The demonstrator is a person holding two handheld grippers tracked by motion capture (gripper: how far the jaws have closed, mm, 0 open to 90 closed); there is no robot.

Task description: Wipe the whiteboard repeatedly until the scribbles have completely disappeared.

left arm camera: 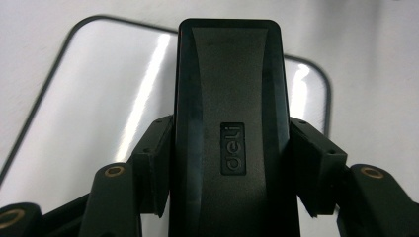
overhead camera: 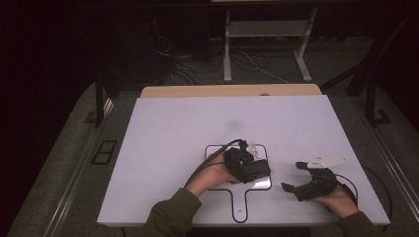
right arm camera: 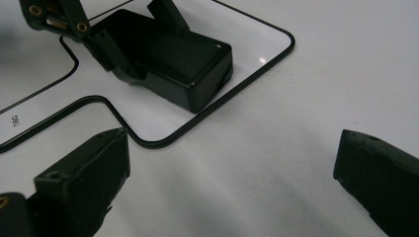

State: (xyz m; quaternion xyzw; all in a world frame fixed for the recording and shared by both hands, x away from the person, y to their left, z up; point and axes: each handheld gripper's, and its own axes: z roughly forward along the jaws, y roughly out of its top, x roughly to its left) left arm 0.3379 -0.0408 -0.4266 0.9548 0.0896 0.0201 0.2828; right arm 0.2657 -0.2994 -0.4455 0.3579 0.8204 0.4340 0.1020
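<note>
High view: left gripper [overhead camera: 249, 165] holds a black box [overhead camera: 256, 170] over the black-outlined mat [overhead camera: 239, 200] near the table's [overhead camera: 163, 143] front edge; right gripper [overhead camera: 302, 178] idles just right of the mat, prob. waiting its turn

Left gripper view: jaws clamped on the box's [left arm camera: 230, 133] long sides, "deli" label up, mat [left arm camera: 99, 98] under it – looks like a steady grip for placing

Right gripper view: jaws wide apart, nothing btwn them; box [right arm camera: 173, 59] sits inside the mat's outline [right arm camera: 237, 94], tilted a bit
</note>
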